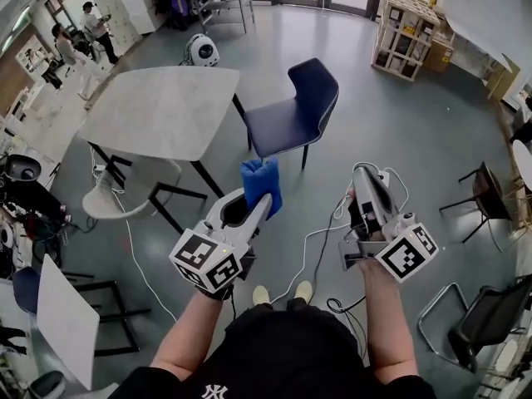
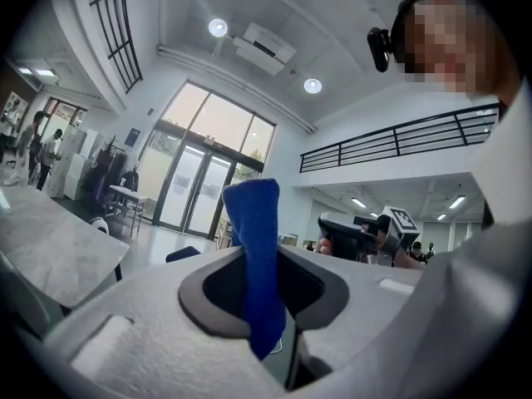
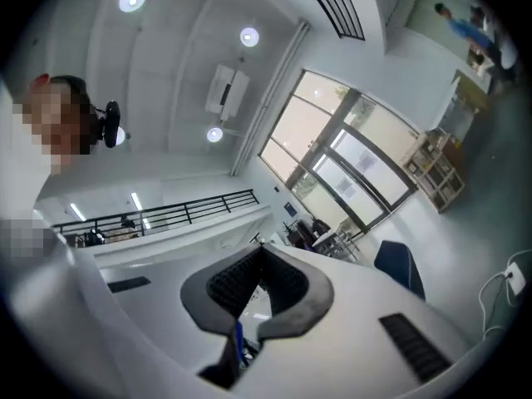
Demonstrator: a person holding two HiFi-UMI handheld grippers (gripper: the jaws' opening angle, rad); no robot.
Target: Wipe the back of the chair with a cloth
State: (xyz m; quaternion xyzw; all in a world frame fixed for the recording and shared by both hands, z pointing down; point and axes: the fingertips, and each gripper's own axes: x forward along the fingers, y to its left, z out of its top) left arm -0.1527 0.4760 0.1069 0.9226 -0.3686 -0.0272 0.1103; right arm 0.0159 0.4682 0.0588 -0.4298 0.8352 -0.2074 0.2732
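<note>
A dark blue chair [image 1: 295, 110] stands on the grey floor beside the table, its back [image 1: 316, 81] toward the upper right. The chair also shows small in the left gripper view [image 2: 181, 254] and at the right of the right gripper view [image 3: 401, 266]. My left gripper [image 1: 264, 191] is shut on a folded blue cloth [image 1: 261, 183], which sticks up between its jaws [image 2: 253, 248]. It hangs in the air short of the chair's seat. My right gripper [image 1: 363, 171] is shut and holds nothing, off to the right of the chair [image 3: 249, 293].
A pale marble-look table [image 1: 162, 110] stands left of the chair, with a white chair [image 1: 133, 191] under it. White cables [image 1: 320, 239] lie on the floor between my grippers. Black chairs [image 1: 482, 194] stand at right, wooden crates [image 1: 405, 33] at the back.
</note>
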